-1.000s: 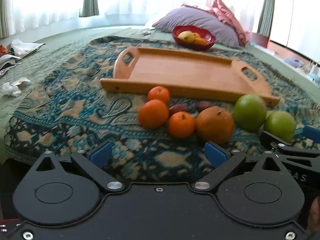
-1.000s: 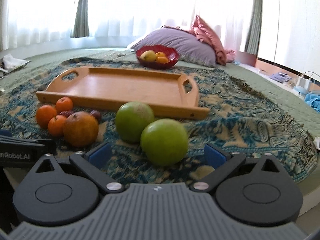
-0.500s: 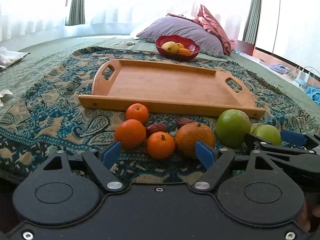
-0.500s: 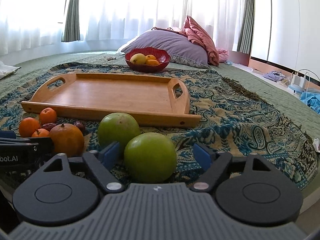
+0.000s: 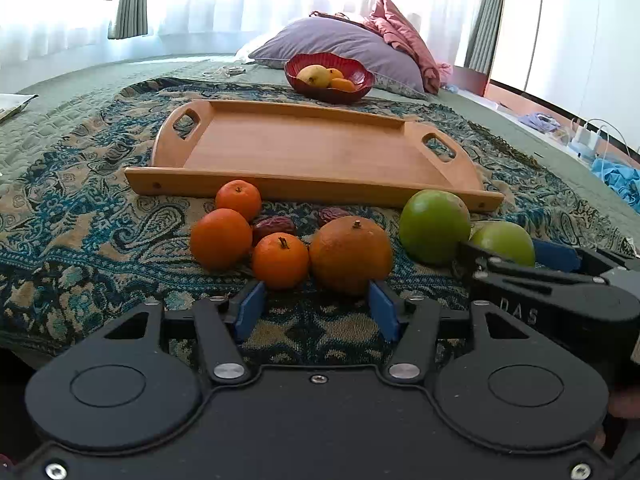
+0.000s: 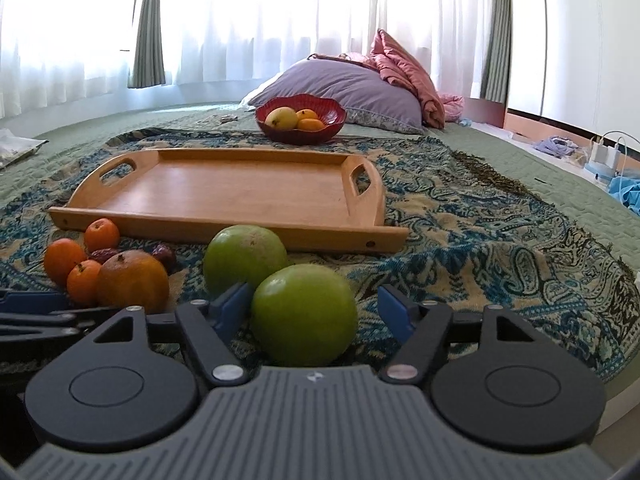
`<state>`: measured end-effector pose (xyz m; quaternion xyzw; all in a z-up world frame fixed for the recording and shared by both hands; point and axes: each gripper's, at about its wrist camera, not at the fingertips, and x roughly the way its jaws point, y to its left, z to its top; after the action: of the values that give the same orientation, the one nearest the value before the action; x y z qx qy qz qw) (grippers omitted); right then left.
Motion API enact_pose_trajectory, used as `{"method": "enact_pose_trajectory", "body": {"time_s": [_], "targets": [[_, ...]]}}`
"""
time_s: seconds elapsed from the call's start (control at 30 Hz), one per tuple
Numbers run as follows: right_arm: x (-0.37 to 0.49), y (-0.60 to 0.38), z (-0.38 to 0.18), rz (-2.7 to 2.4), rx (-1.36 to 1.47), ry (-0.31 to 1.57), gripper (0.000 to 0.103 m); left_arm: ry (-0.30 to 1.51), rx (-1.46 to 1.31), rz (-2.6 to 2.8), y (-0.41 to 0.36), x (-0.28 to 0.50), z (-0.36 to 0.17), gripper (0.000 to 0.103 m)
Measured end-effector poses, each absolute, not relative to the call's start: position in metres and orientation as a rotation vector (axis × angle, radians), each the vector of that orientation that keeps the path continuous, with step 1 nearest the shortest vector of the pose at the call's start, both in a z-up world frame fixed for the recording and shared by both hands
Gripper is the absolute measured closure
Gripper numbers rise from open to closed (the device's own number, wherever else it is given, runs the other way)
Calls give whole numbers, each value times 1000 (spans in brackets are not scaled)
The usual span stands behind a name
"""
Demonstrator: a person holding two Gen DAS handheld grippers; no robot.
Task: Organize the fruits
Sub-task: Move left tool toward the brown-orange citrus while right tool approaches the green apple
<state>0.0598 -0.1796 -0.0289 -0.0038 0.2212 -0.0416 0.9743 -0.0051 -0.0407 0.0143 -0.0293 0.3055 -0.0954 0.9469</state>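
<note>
Both tongs are low over the patterned blanket [image 5: 100, 216] on the bed, and both are closing as we speak. The left tongs [image 5: 316, 312] sit just short of the orange cluster: their blue pads [image 5: 249, 312] frame the gap in front of the big orange [image 5: 351, 254] and the small mandarin [image 5: 280, 260], but nothing is between them, nothing gripped. Beside those two lie another mandarin [image 5: 221, 239] and a third [image 5: 238, 200] nearer the tray, with two dark dates [image 5: 274, 226] tucked in the middle of the bunch.

Over to the right tongs [image 6: 314, 312]: here the near green fruit [image 6: 304, 314] sits squarely between the jaws. The left pad [image 6: 230, 310] is at its flank, maybe touching; the right pad [image 6: 394, 312] stands clear of the skin, so no clamp, the tongs are released around it. The second green fruit [image 6: 244, 258] sits just behind, touching or nearly touching the first.

The wooden tray [image 6: 224, 188] lies beyond all the loose fruit, flat on the blanket, handles at both ends. Farther back a red bowl [image 6: 300, 130] holds a yellow fruit and two orange ones, in front of a purple pillow [image 6: 344, 88] with pink cloth bunched against it. From the left view, the right tongs show at the right edge, around that near green fruit.
</note>
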Motion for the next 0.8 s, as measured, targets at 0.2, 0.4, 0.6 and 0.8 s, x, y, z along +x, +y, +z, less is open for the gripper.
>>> {"method": "enact_pose_trajectory", "body": {"time_s": [0.2, 0.4, 0.6, 0.8], "targets": [[62, -178, -33, -69, -5, 461, 24, 620, -67, -200, -41, -1, 13, 48], [66, -178, -33, -56, 6, 456, 24, 620, -79, -207, -39, 2, 9, 48], [69, -174, -35, -44, -8, 454, 24, 614, -64, -208, -41, 3, 8, 48], [73, -175, -36, -36, -1, 455, 23, 602, -68, -208, -42, 3, 7, 48]]}}
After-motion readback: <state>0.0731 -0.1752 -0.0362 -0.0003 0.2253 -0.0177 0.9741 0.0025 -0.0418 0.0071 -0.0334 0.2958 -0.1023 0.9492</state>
